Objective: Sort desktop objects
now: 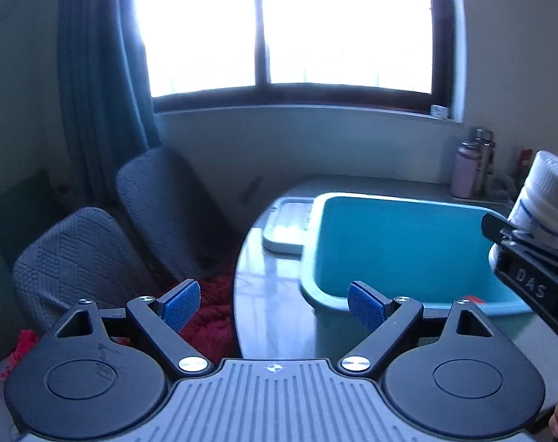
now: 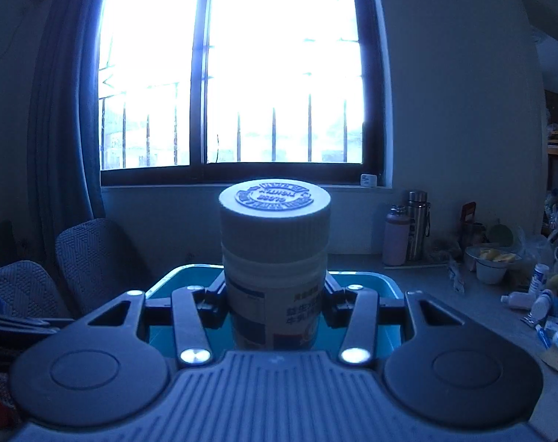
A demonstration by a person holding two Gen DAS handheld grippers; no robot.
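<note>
The right hand-held gripper (image 2: 275, 302) is clamping a white pill bottle (image 2: 275, 258) by its lower body, cap up, and is holding it in the air above the near part of the teal bin (image 2: 385, 283); the step in hand looks like the drop-off of this one item; the next move is probably calling for lowering the bottle inside the bin walls before parting the fingers, so it is not tipping over the rim. The left hand-held gripper (image 1: 273, 305) is hanging wide open and empty at the bin's near-left corner (image 1: 396, 243). The left wrist view is showing the bin's bare floor, a red scrap by its near wall and a white lid (image 1: 286, 228) just left of the bin; the right wrist view is showing what the left is missing: the clutter of small bottles and tubes (image 2: 547, 313) on the bench (image 2: 463, 294) to the right of the bin.
</note>
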